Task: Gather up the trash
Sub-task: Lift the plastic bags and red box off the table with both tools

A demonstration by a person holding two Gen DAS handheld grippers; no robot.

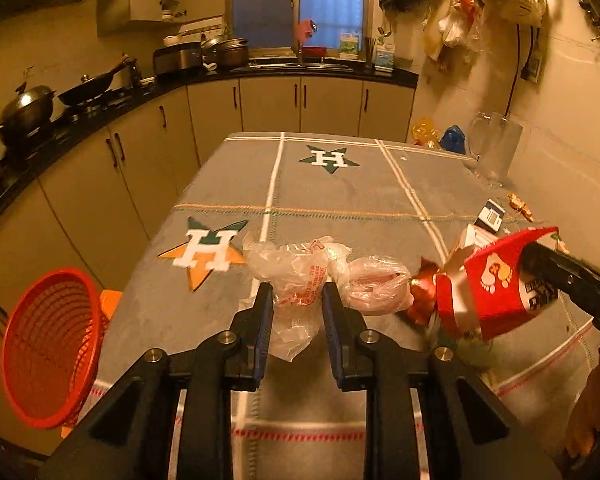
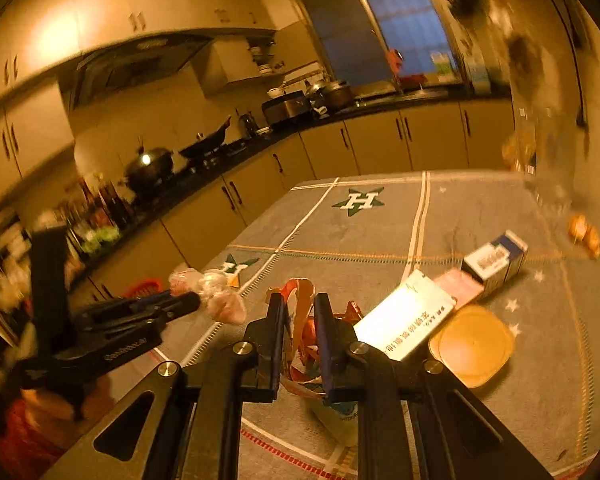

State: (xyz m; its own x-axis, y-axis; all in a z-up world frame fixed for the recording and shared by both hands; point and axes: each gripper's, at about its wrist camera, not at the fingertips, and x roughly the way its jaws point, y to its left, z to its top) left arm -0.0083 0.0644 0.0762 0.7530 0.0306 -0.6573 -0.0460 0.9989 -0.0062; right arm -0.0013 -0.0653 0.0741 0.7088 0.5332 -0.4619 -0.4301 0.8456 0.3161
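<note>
A crumpled clear plastic bag (image 1: pixel 296 280) with red print hangs between the blue pads of my left gripper (image 1: pixel 296 300), which is shut on it just above the grey tablecloth (image 1: pixel 340 208). More clear wrapping (image 1: pixel 376 284) trails off its right side. In from the right, my right gripper (image 2: pixel 300 320) is shut on a crushed red paper cup (image 1: pixel 500 284) with footprint marks, whose torn rim (image 2: pixel 302 312) shows between the fingers. In the right wrist view my left gripper (image 2: pixel 188 300) carries the bag (image 2: pixel 220 296) at its tip.
A red mesh basket (image 1: pixel 52 348) stands off the table's left edge. On the table's right lie a white box (image 2: pixel 408 316), a blue-white carton (image 2: pixel 496 260), a round lid (image 2: pixel 474 344), sweet wrappers (image 2: pixel 584 232) and a glass jug (image 1: pixel 496 148). Kitchen counters run along the left and back.
</note>
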